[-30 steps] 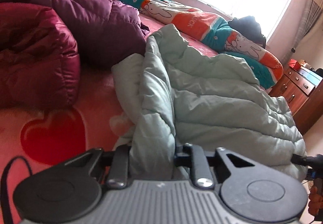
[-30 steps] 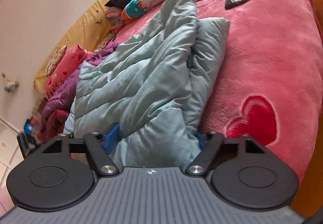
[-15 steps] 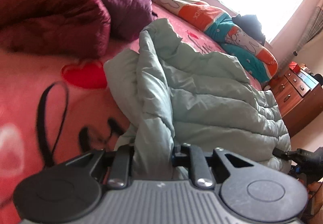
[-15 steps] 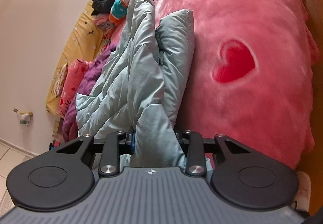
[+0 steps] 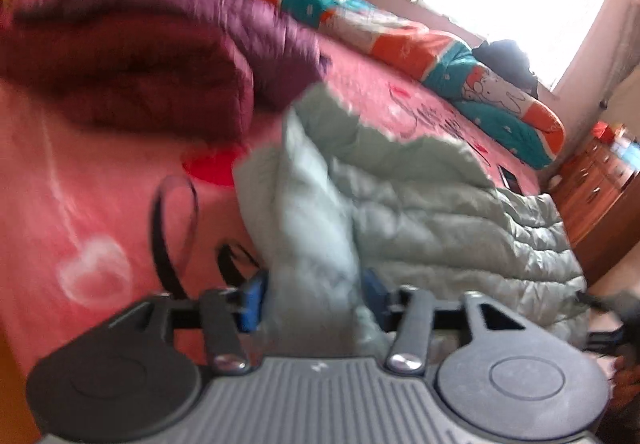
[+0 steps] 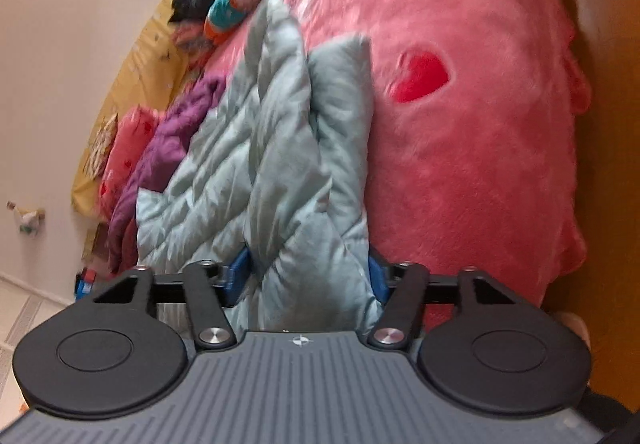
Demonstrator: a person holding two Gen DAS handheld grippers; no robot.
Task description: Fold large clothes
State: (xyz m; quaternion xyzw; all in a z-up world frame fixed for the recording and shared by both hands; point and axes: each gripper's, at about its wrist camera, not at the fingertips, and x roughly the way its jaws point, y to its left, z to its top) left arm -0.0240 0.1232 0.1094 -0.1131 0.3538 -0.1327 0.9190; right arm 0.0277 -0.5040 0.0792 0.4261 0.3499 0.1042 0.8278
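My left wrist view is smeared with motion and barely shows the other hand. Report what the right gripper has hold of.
Observer: The right gripper has a bunch of the light green jacket filling the gap between its blue pads. I cannot tell whether it is clamped or loose.
Operator: Say what lies beside that bunch, away from the purple coat.
Observer: Bare pink blanket, with a red heart printed just beside the jacket's folded edge.
Operator: Tell me where the bed ends on that side.
Observer: The blanket's frilled edge runs down the right of that view, apart from the jacket.
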